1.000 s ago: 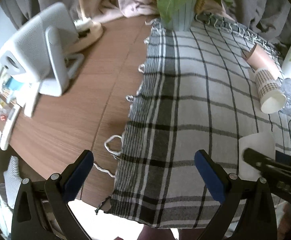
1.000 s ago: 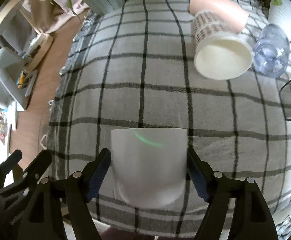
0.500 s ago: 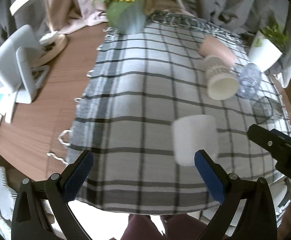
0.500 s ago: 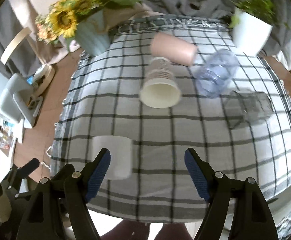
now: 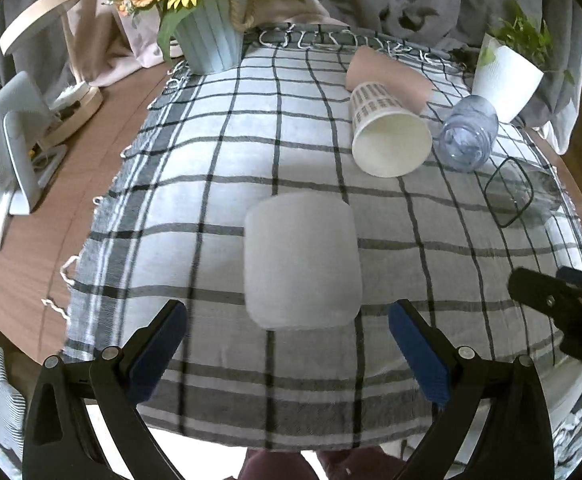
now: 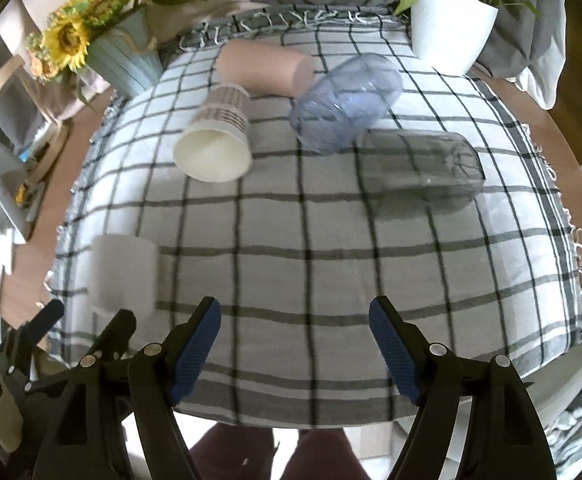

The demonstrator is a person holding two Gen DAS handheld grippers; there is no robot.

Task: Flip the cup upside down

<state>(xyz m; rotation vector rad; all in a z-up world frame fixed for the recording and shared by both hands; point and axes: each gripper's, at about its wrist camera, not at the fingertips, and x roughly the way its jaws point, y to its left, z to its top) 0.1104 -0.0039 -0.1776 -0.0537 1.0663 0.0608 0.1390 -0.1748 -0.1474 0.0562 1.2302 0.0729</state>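
Observation:
A plain white cup stands on the checked cloth with its closed base up; it also shows at the left of the right wrist view. My left gripper is open and empty, just short of the cup. My right gripper is open and empty, to the right of the cup, over bare cloth. Its tip shows at the right edge of the left wrist view.
Behind lie a patterned paper cup, a pink cup, a bluish clear cup and a dark clear cup, all on their sides. A sunflower vase and white plant pot stand at the back. A white device sits left.
The right gripper let go of the white cup and drew back to the right. The left gripper swung right and now faces the cup. Both views pulled back from the table.

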